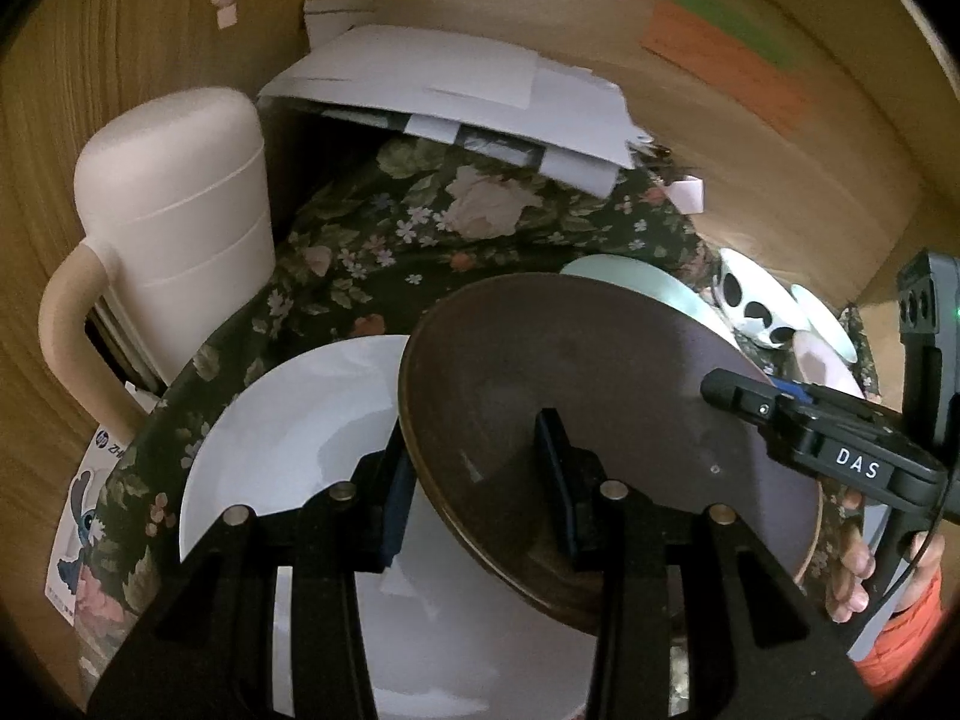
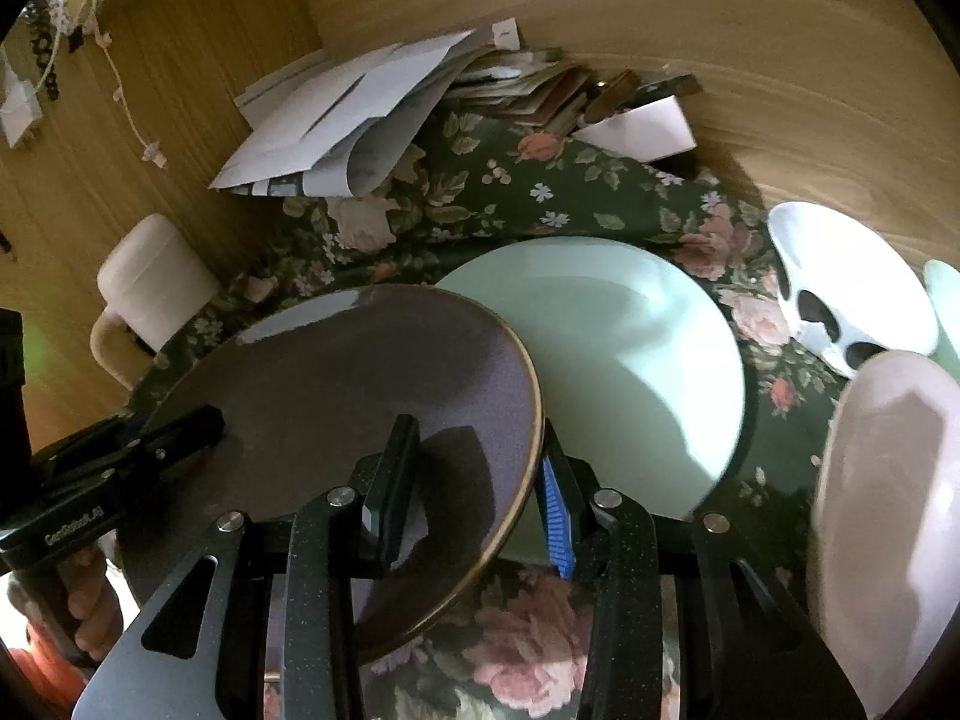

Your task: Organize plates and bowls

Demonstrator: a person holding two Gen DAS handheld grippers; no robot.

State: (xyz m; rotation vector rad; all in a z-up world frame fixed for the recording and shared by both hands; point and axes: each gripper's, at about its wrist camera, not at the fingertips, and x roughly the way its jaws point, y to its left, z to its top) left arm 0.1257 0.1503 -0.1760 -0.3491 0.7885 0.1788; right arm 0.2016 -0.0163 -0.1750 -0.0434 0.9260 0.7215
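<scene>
A dark grey-brown plate [image 1: 600,372] [image 2: 360,372] with a gold rim is held tilted above the floral tablecloth [image 1: 384,252]. My left gripper [image 1: 477,480] is shut on its near-left rim, one finger under and one over. My right gripper [image 2: 477,480] is shut on the opposite rim, and it shows from the side as the right gripper [image 1: 738,396] in the left wrist view. The left gripper [image 2: 180,426] shows in the right wrist view. A white plate [image 1: 300,420] lies below on the left, a mint plate [image 2: 630,348] on the right.
A black-spotted white bowl [image 2: 852,288], a pink bowl [image 2: 888,480] and a mint bowl [image 2: 945,288] sit at the right. A white jug [image 1: 174,240] stands at the left. Loose papers [image 1: 450,90] are piled at the back against the wooden wall.
</scene>
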